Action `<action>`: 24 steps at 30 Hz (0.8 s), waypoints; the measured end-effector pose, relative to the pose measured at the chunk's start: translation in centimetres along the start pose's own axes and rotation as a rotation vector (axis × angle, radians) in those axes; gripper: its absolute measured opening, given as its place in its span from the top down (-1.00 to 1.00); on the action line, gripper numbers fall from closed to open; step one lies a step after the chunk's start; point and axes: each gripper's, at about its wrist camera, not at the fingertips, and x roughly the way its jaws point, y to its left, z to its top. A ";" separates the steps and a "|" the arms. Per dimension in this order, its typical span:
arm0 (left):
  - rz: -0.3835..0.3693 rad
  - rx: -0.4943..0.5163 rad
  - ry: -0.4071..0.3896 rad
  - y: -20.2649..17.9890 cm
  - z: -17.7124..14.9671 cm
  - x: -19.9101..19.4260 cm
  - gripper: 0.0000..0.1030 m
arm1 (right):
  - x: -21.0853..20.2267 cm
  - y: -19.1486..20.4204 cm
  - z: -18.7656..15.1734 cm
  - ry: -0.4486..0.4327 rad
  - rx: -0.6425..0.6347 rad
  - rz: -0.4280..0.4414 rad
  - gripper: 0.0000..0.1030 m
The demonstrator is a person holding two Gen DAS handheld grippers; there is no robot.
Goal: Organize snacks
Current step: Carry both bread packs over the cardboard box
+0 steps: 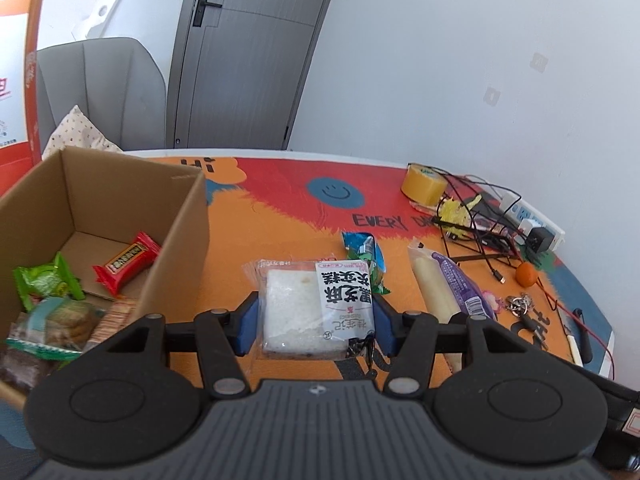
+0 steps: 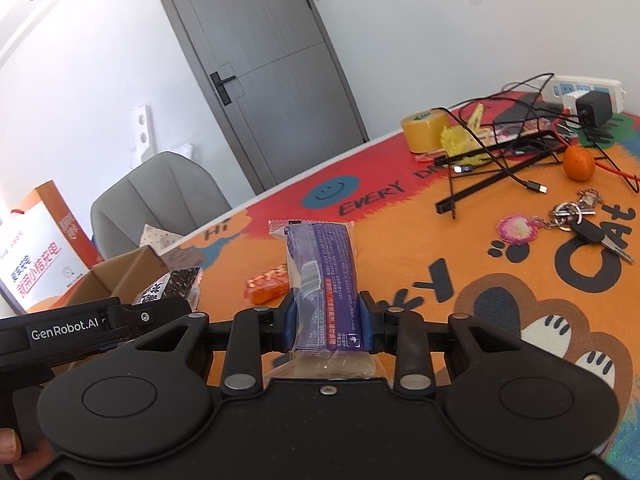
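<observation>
Left gripper clamped on rice cake pack, just off surface, right beside box. Right gripper pinched on purple roll, lifted. Tip imo: swing cake over box rim, drop onto bare floor near red bar, go one hand at a time so grippers don't bump.

Left wrist view: sits low and close behind the left tongs, facing across the desk toward the far door.
Right wrist view: close behind the right tongs, tilted, facing the same door.
Shared: tape roll, orange, cardboard box.
</observation>
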 end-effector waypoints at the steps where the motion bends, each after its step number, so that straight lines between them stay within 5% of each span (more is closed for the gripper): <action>1: -0.002 -0.001 -0.006 0.1 0.1 -0.3 -0.08 | -0.1 0.2 0.0 -0.002 -0.003 0.004 0.40; 24: 0.027 -0.065 -0.114 5.2 1.5 -6.1 -0.07 | -1.1 6.6 0.0 -0.019 -0.066 0.090 0.40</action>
